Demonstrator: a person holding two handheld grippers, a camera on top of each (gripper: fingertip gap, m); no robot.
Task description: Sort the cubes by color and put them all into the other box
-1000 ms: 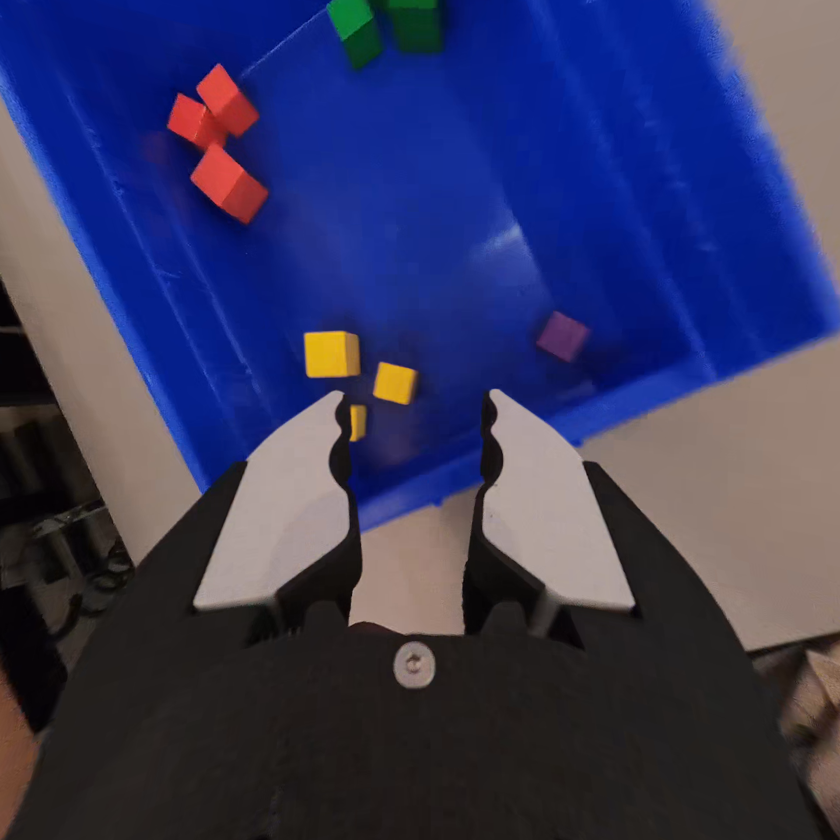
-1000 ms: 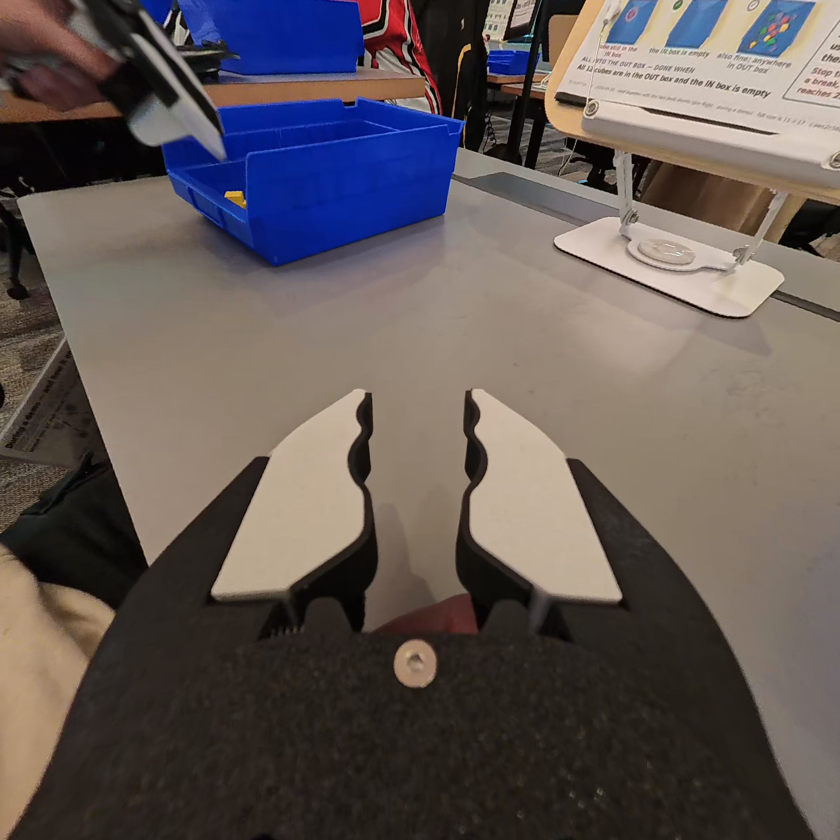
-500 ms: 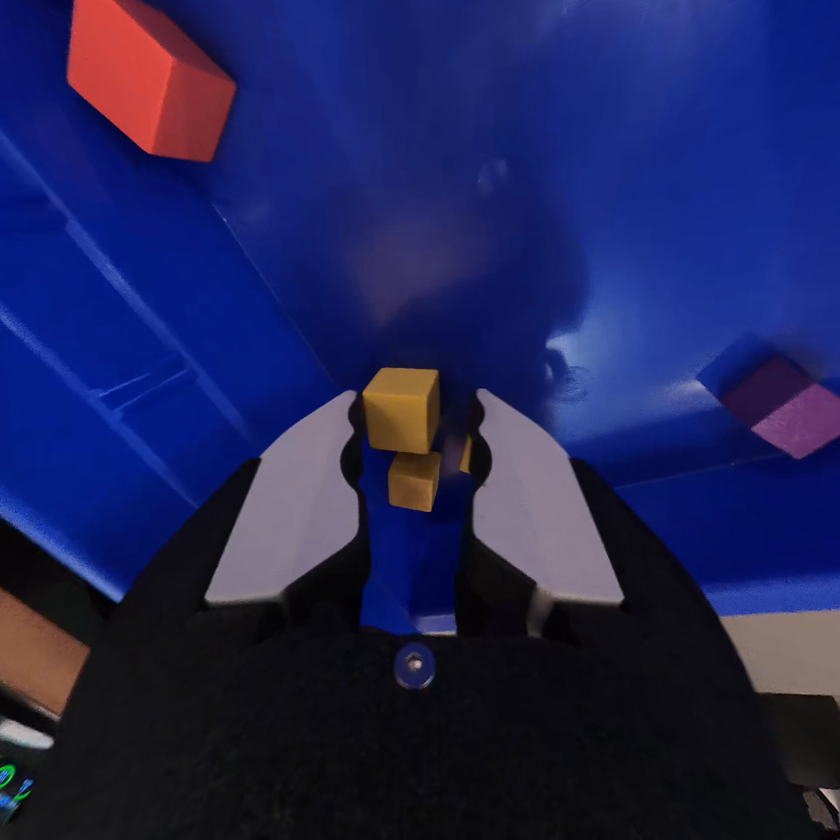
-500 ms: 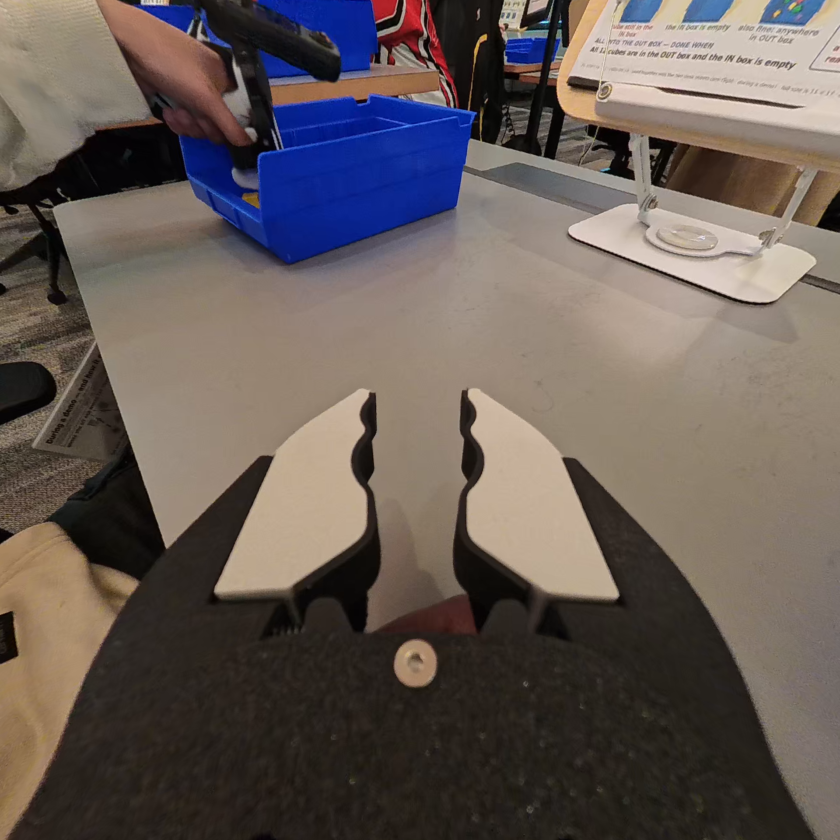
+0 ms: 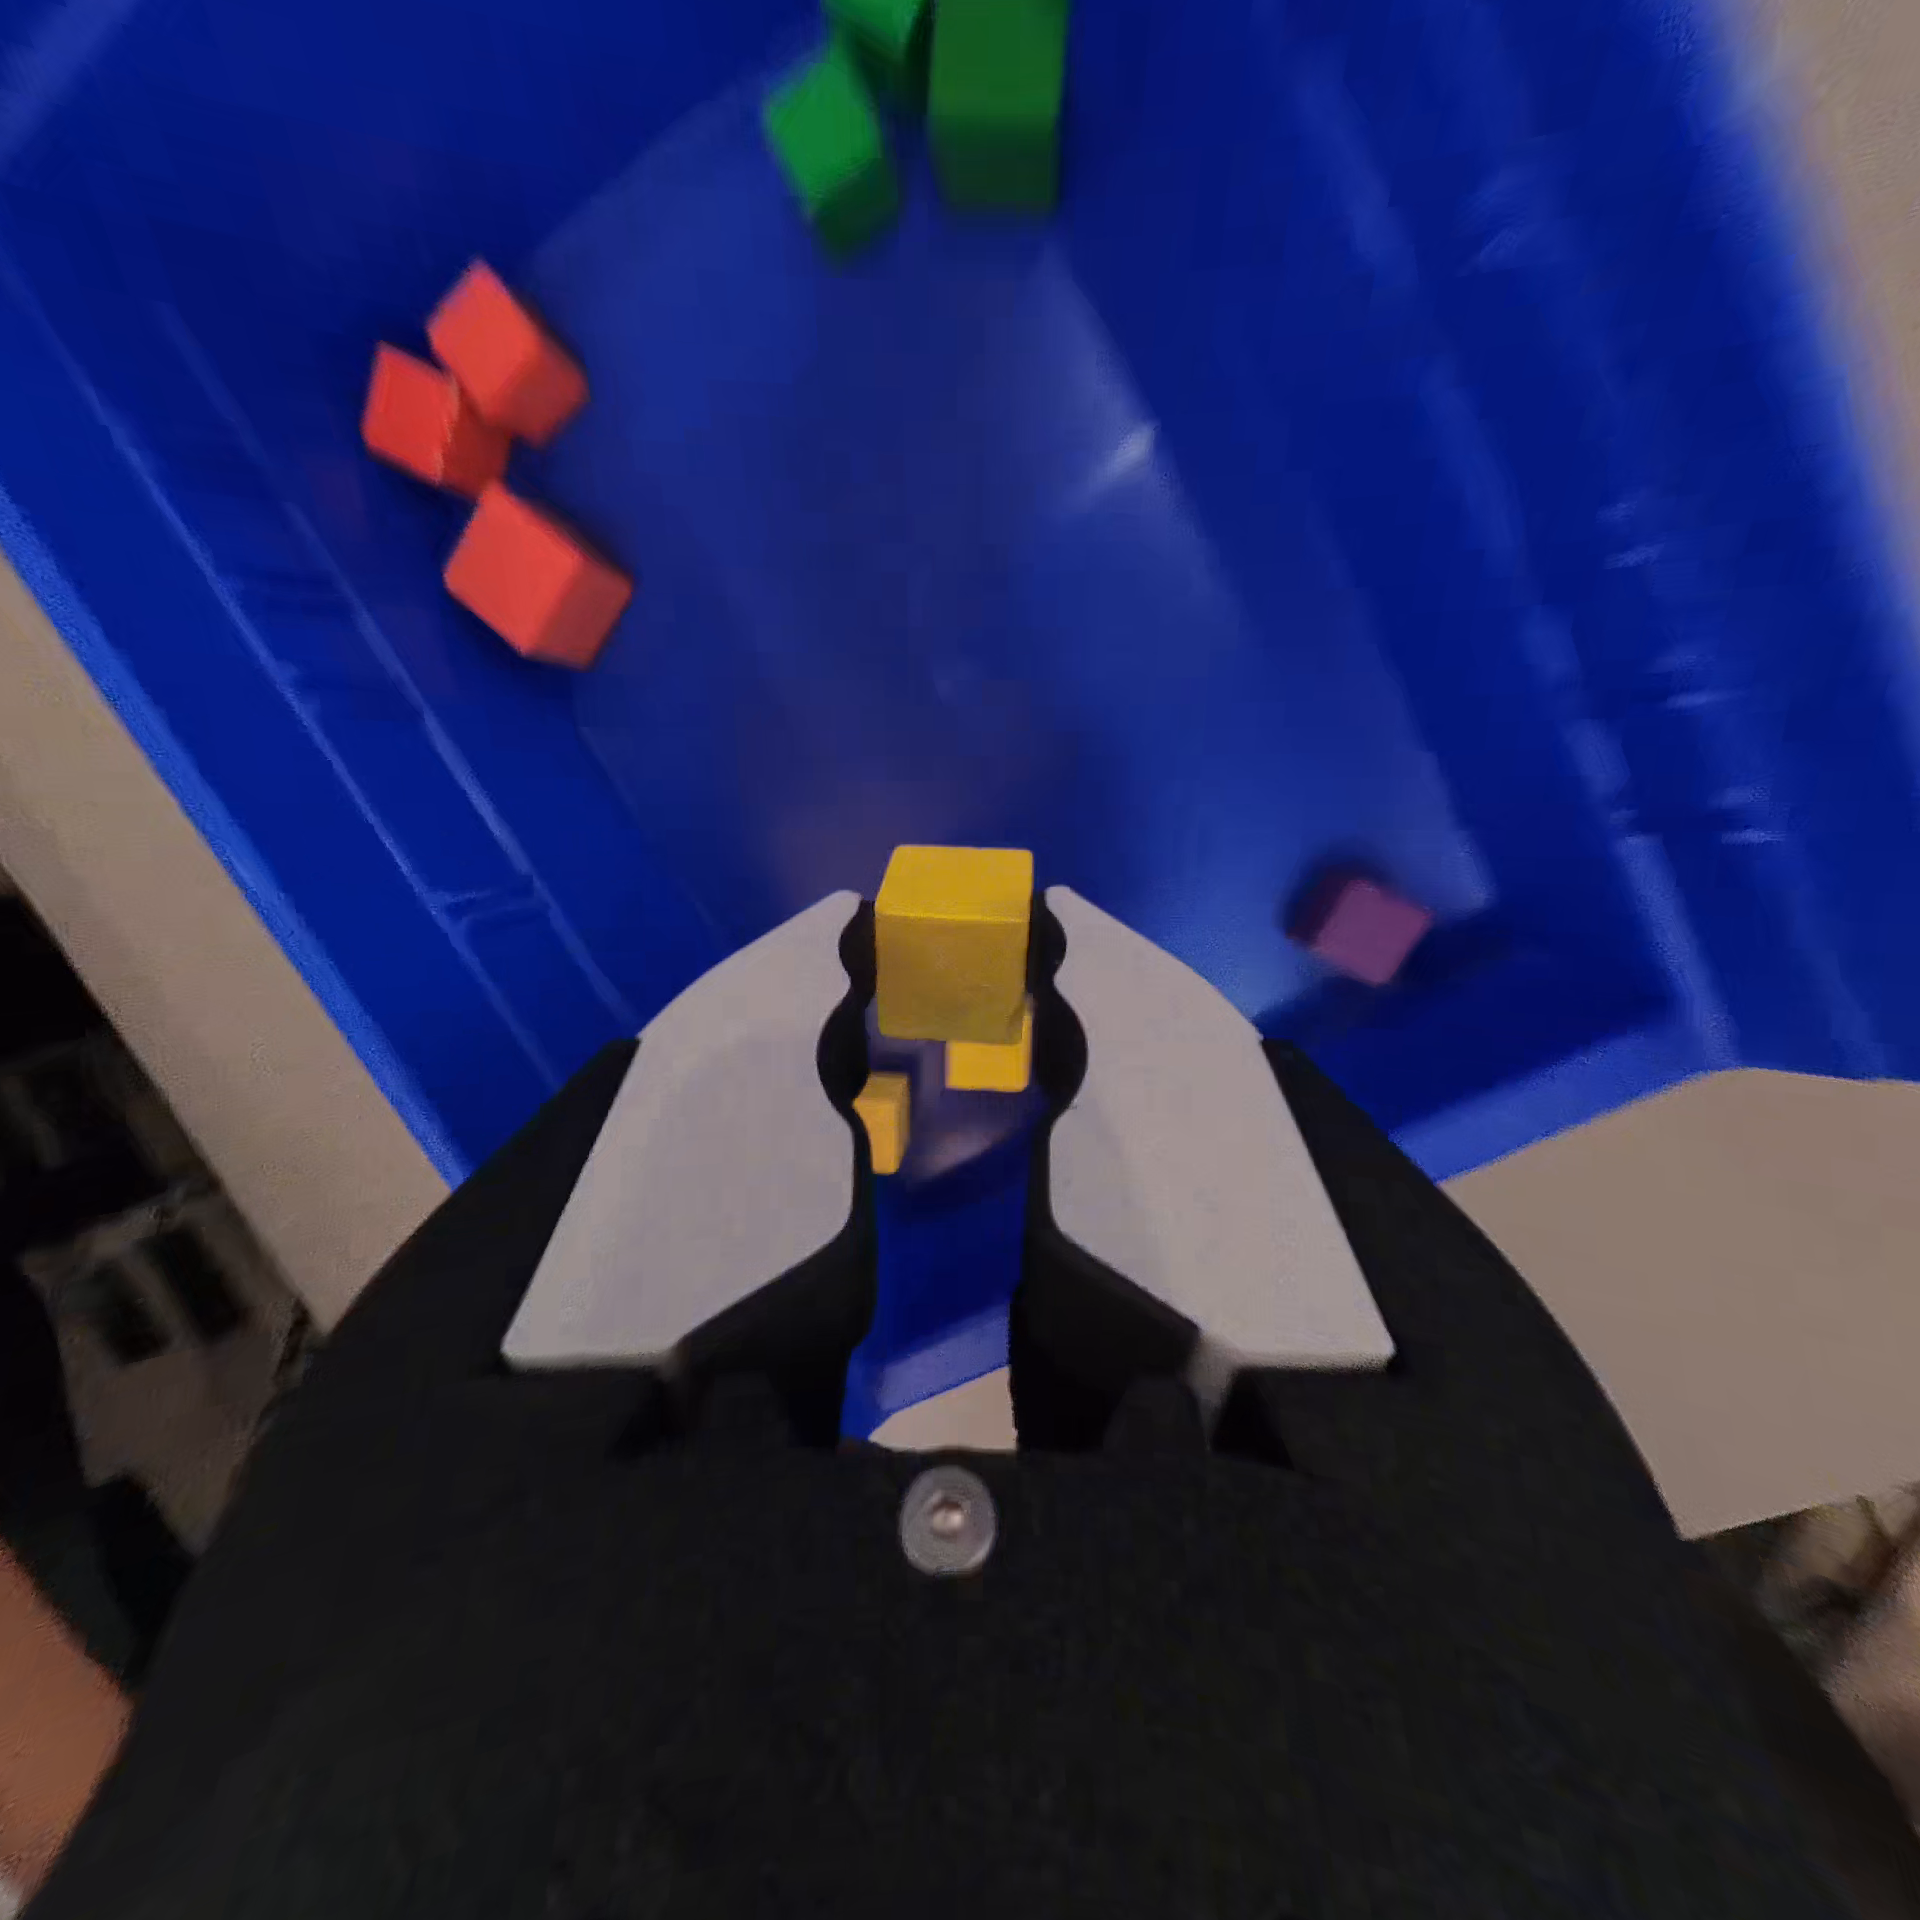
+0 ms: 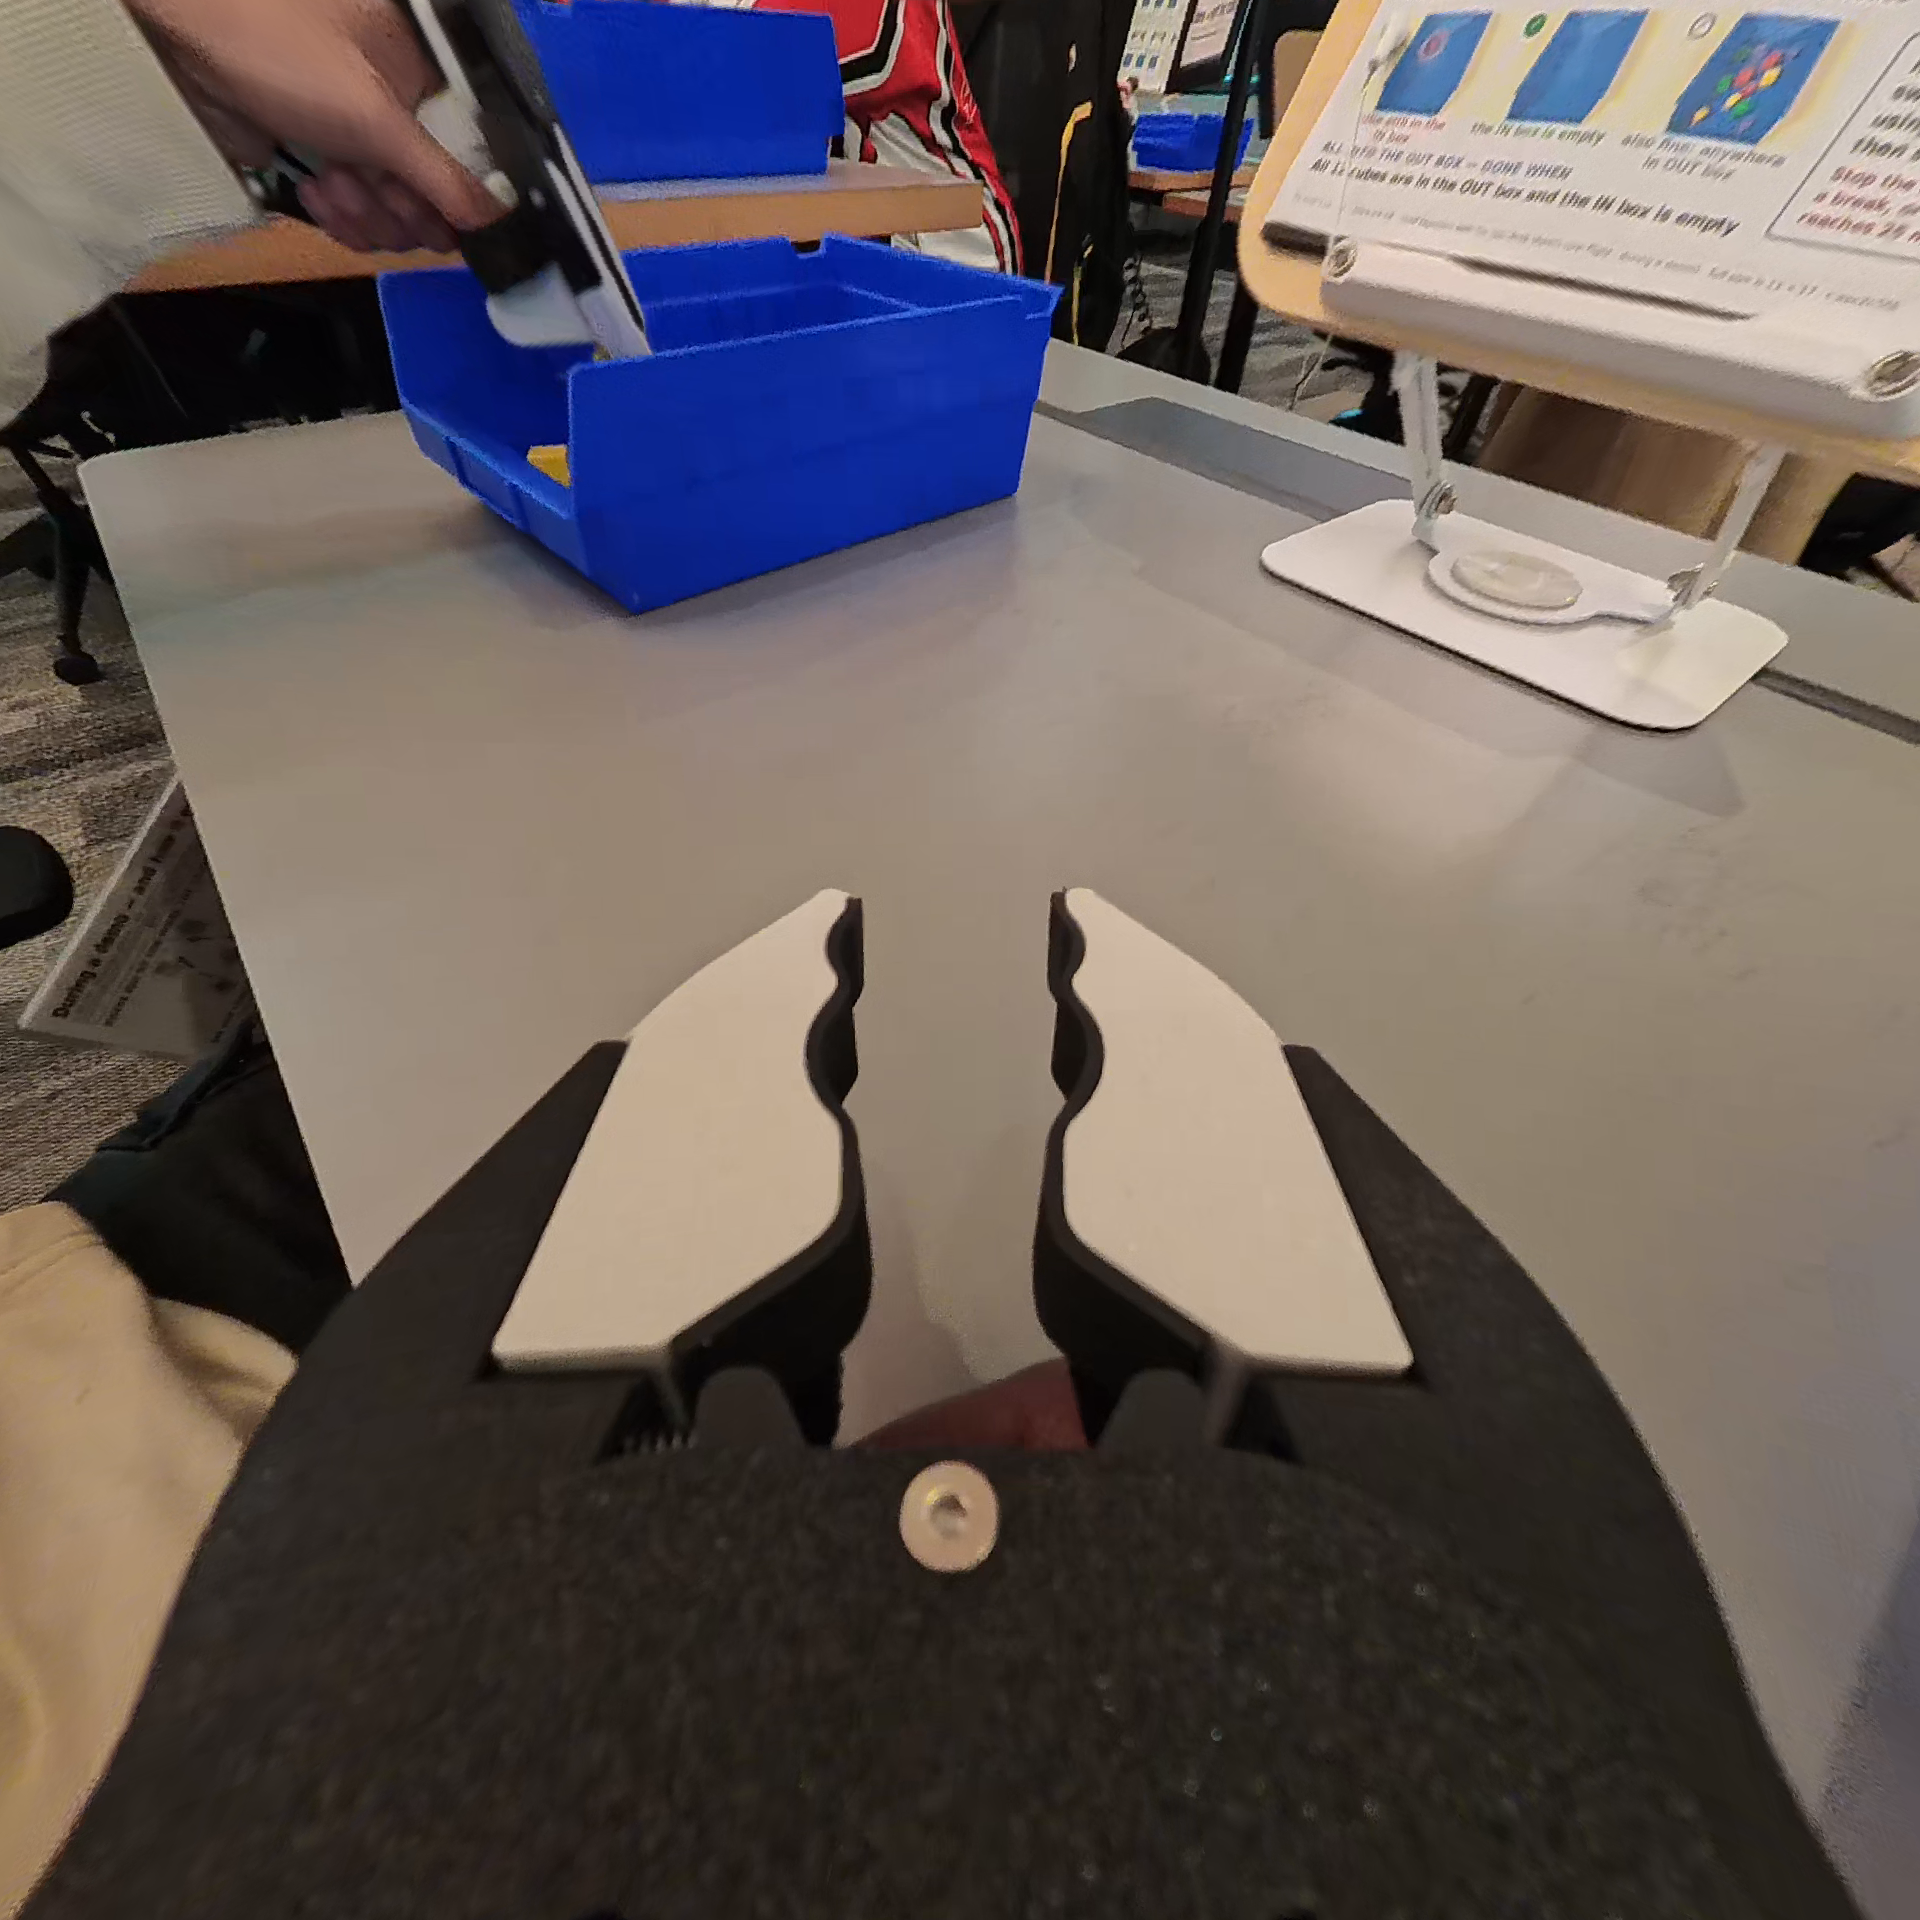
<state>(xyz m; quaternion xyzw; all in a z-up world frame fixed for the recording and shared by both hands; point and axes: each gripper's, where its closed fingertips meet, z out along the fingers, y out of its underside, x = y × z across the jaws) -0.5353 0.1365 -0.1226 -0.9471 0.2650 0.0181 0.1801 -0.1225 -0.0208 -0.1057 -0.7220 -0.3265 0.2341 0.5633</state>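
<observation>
Blue box [image 5: 1299,520] holds red cubes [image 5: 488,457] ahead-left, green cubes [image 5: 914,114] far ahead, a purple cube [image 5: 1361,930] right. Left gripper [image 5: 953,914] pinches a yellow cube [image 5: 951,935], face square-on; right gripper [image 6: 954,914] gapes empty.

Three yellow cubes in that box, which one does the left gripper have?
The top, biggest-looking yellow cube, pinched between the left gripper's tips. The other two yellow cubes show lower down in the gap between the fingers, ungripped.

My left wrist view is dim and motion-smeared toward its edges, with glare on the blue box [image 5: 1132,457] floor. The right view is bright, sharp and wide-angle-warped, shadows soft on the tabletop [image 6: 1039,769].
</observation>
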